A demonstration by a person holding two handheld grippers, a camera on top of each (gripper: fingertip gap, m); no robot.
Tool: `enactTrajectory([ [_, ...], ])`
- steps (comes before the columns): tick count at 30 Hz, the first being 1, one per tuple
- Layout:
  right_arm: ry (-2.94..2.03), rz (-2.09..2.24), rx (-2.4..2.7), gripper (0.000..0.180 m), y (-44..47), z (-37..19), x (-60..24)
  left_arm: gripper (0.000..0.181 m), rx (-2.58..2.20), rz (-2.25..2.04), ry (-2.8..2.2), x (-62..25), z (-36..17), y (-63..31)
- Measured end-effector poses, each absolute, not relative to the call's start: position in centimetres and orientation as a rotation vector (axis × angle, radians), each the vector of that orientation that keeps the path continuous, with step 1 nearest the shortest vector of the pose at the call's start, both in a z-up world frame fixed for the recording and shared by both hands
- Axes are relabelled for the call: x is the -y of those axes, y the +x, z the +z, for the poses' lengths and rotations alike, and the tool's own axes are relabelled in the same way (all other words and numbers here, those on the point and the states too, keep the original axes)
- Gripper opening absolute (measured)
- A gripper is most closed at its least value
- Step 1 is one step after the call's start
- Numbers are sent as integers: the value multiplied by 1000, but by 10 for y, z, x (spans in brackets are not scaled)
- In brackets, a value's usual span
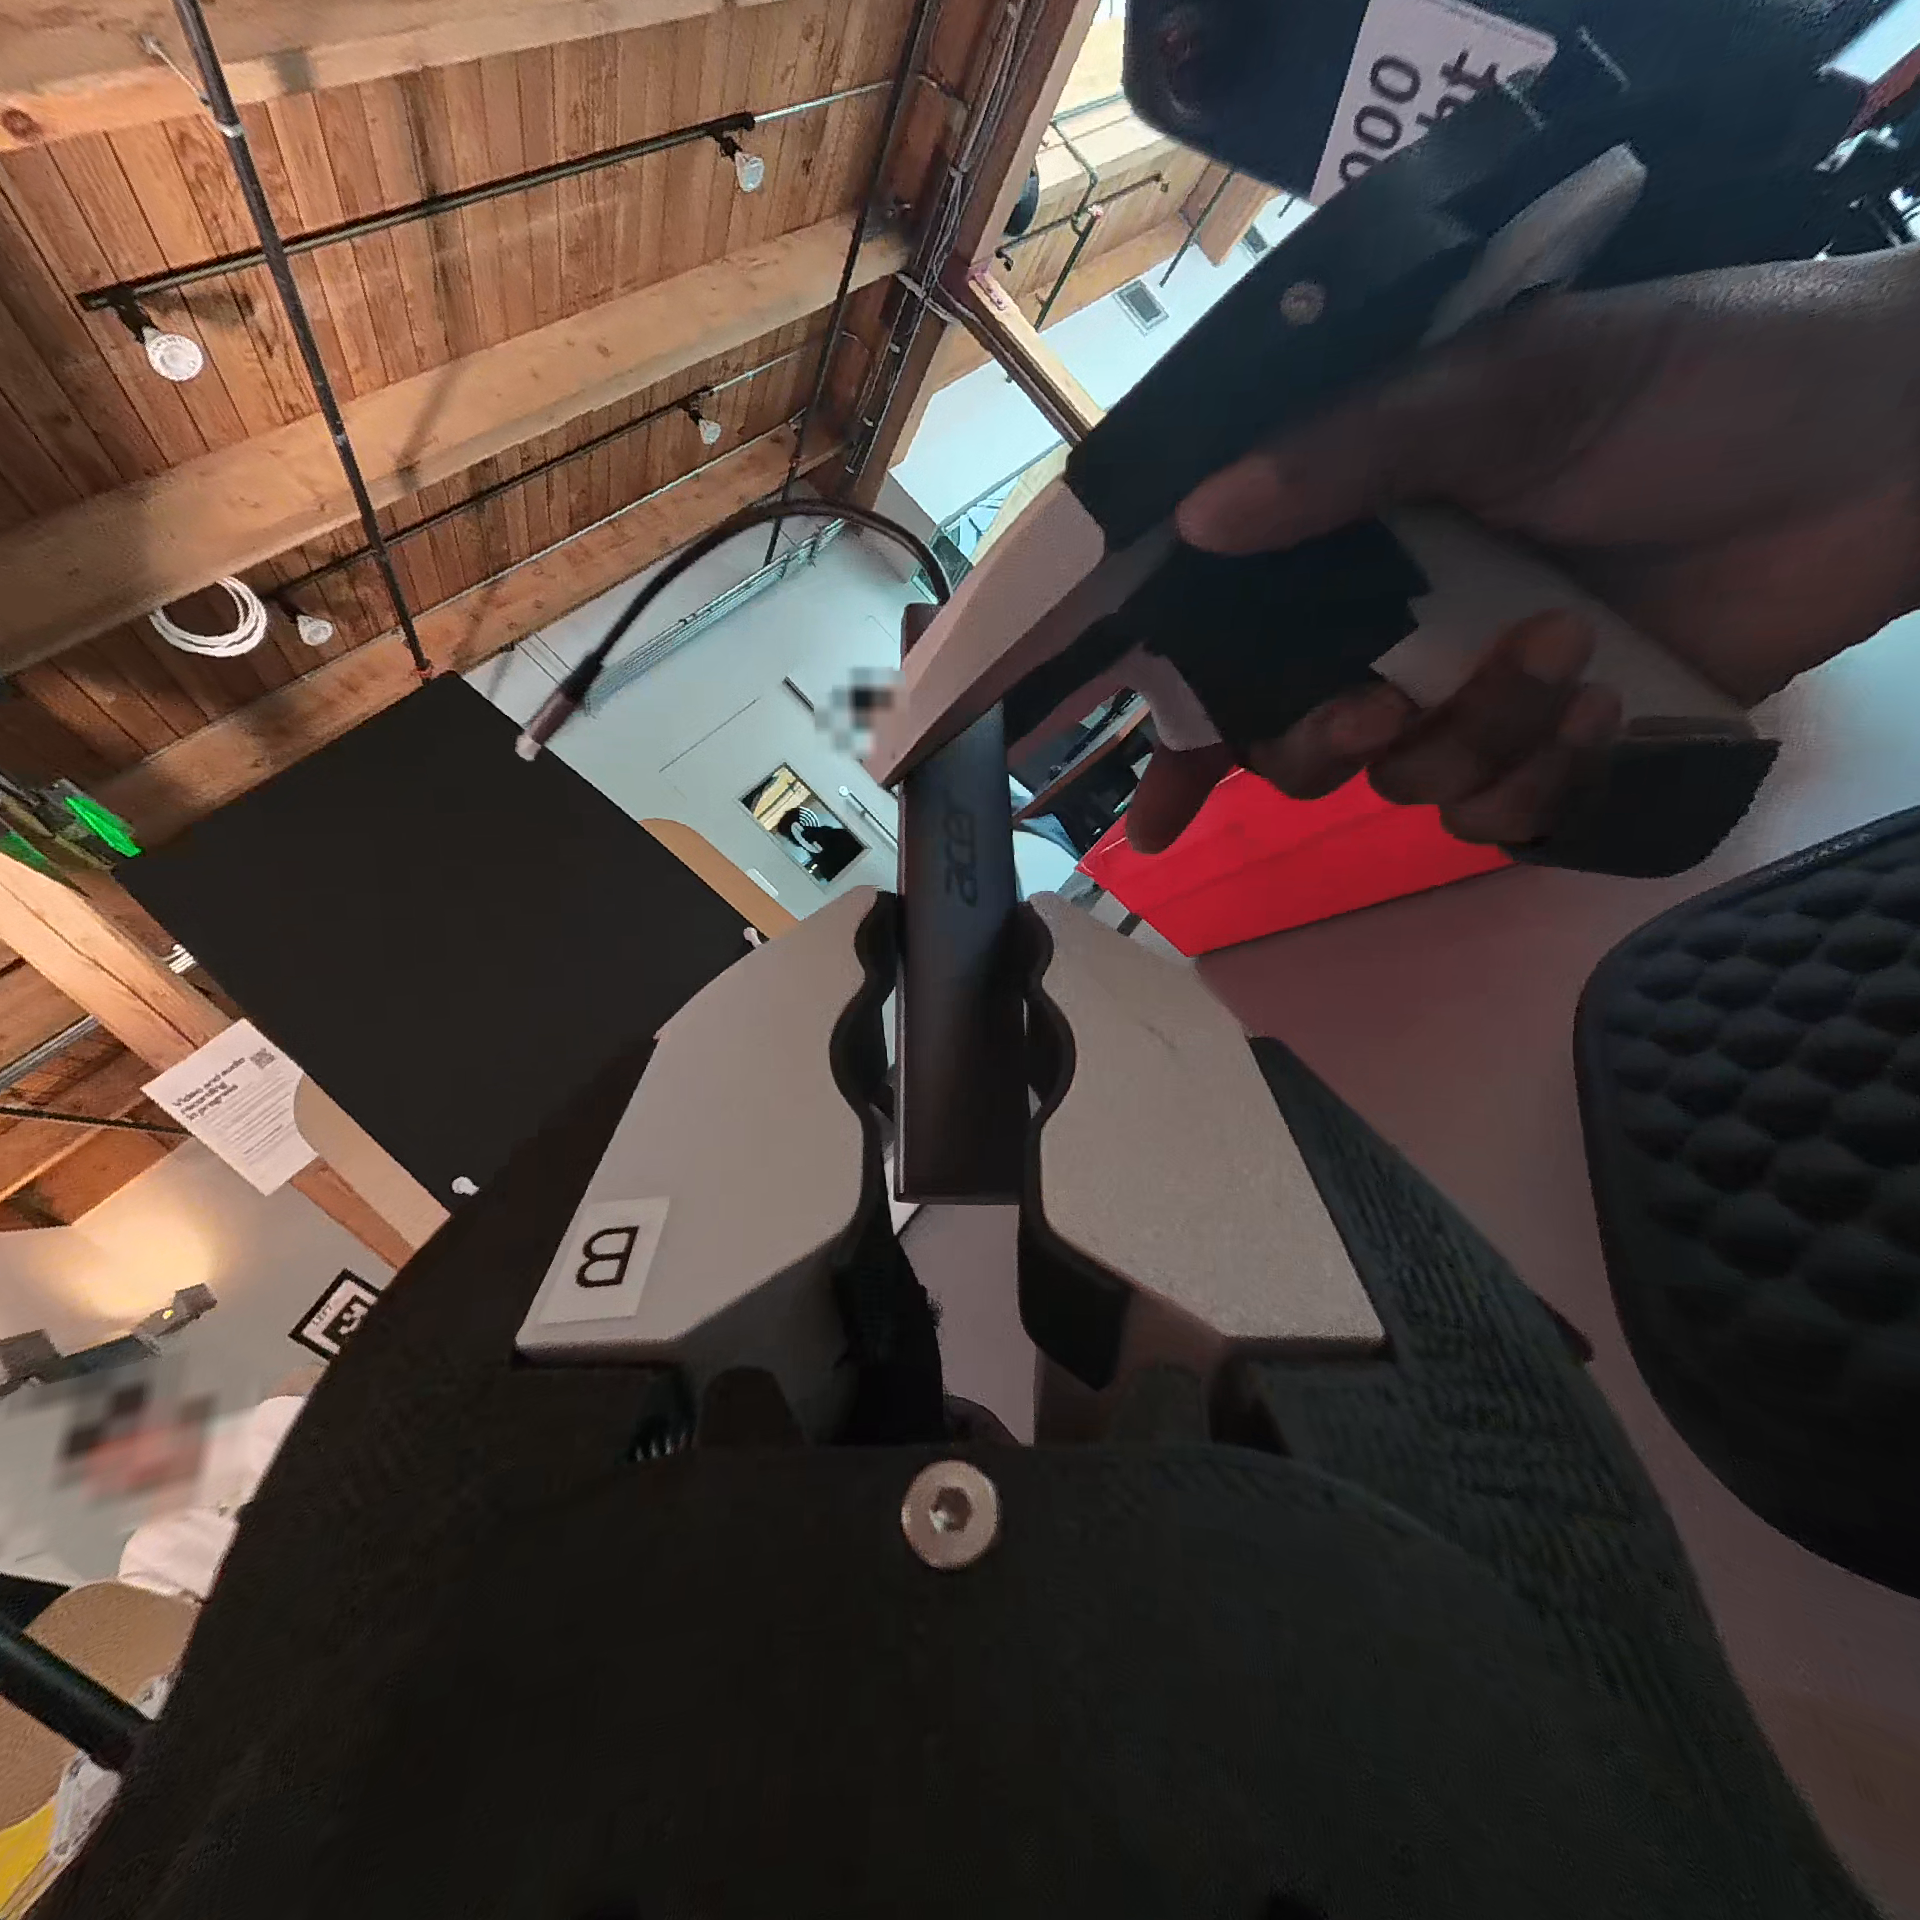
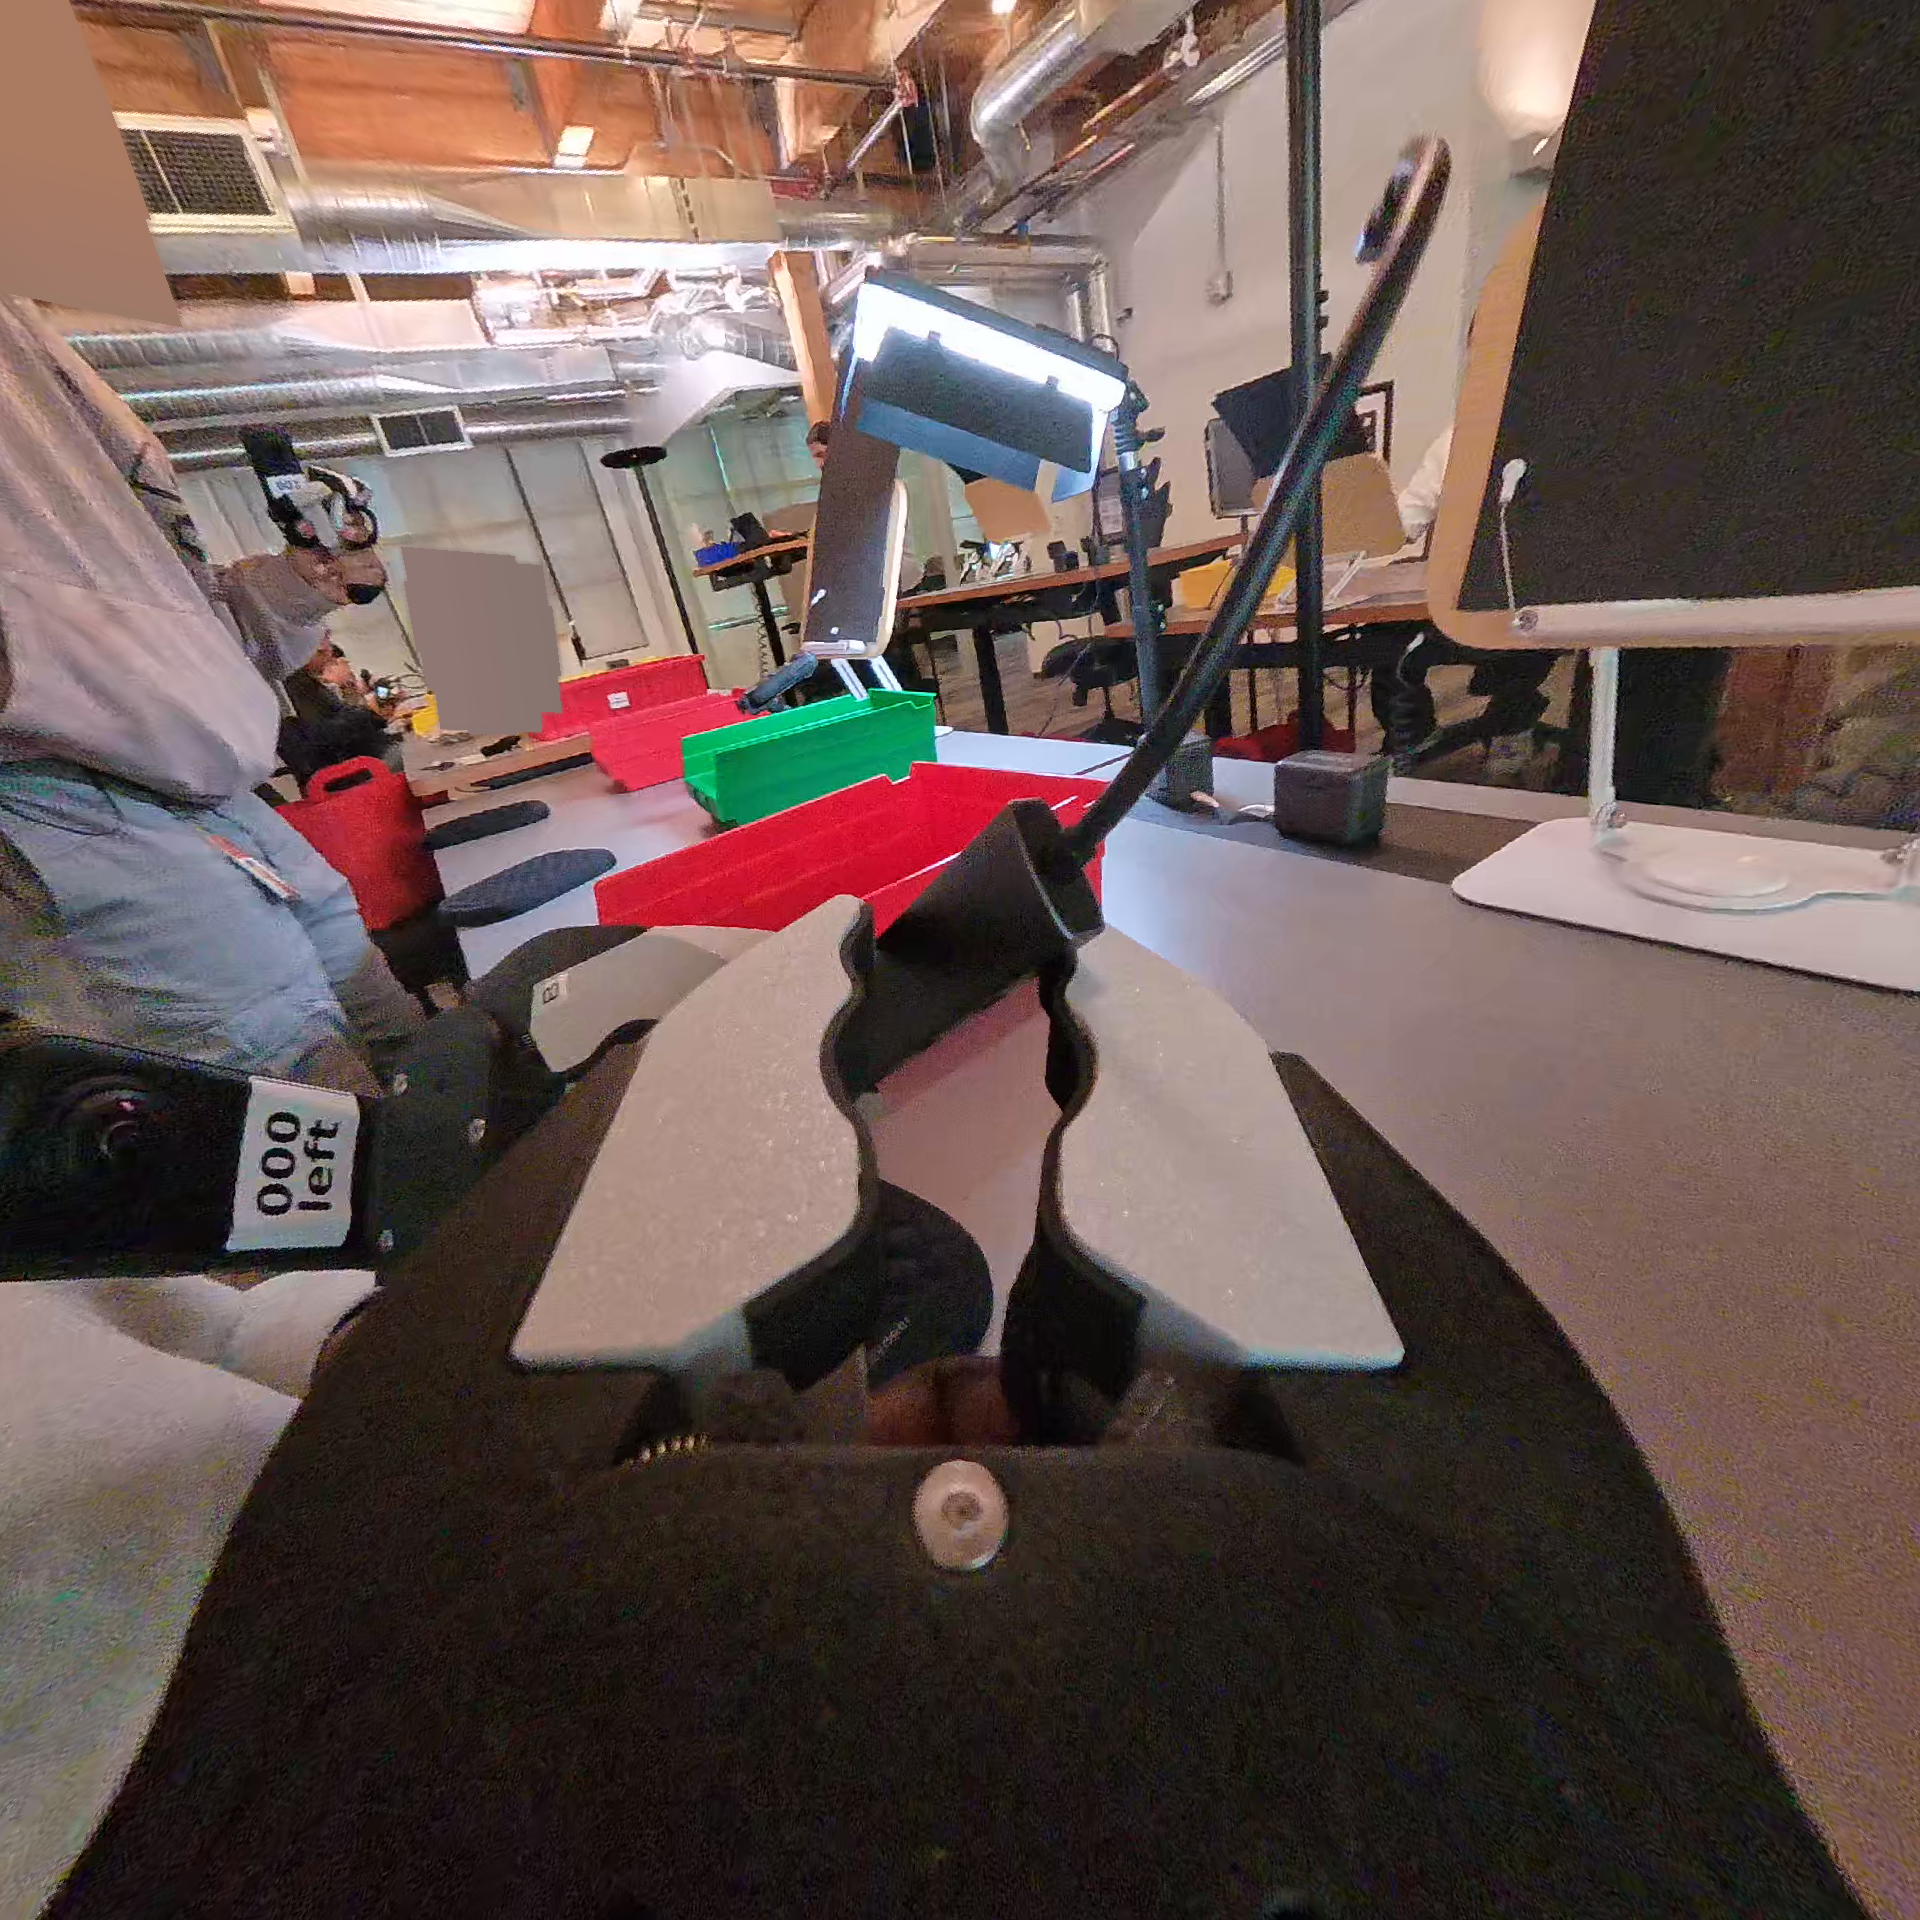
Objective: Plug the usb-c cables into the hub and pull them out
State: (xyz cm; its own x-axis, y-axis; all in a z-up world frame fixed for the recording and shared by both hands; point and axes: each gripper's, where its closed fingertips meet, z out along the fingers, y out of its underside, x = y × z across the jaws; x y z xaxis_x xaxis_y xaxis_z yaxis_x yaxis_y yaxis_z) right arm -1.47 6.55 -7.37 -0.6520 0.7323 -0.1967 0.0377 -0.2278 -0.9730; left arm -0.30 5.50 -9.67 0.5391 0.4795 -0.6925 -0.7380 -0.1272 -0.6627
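A dark grey hub (image 1: 954, 977) is held up in the air, off the table. My left gripper (image 1: 954, 935) is shut on its middle. The hub's own black cable (image 1: 675, 592) arcs up from its far end, and the plug (image 1: 532, 740) hangs free. My right gripper (image 2: 961, 951) is shut on the hub's cable end (image 2: 977, 925); the cable (image 2: 1247, 561) rises up and to the right. In the left wrist view a right gripper finger (image 1: 997, 644) covers the hub's upper part, with a person's hand (image 1: 1662, 436) behind it. The left gripper's finger (image 2: 623, 987) shows at the left of the right wrist view.
The grey table (image 2: 1507, 1122) holds a red bin (image 2: 831, 862) just beyond the hub, a green bin (image 2: 810, 758) farther back, and a screen on a white base (image 2: 1714, 914) at the right. A black padded rest (image 1: 1766, 1195) lies at the right. A person's sleeve (image 2: 156, 904) is at the left. My left and right fingertips are right by each other.
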Motion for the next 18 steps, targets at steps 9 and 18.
enactTrajectory([
  [9,-824,1854,1509,9,-17,-26,-101,35,-168,940,-1369,-50,-103,-18],
  [18,-767,865,1632,9,-107,-14,-303,36,82,636,-1281,-30,-95,-41],
])
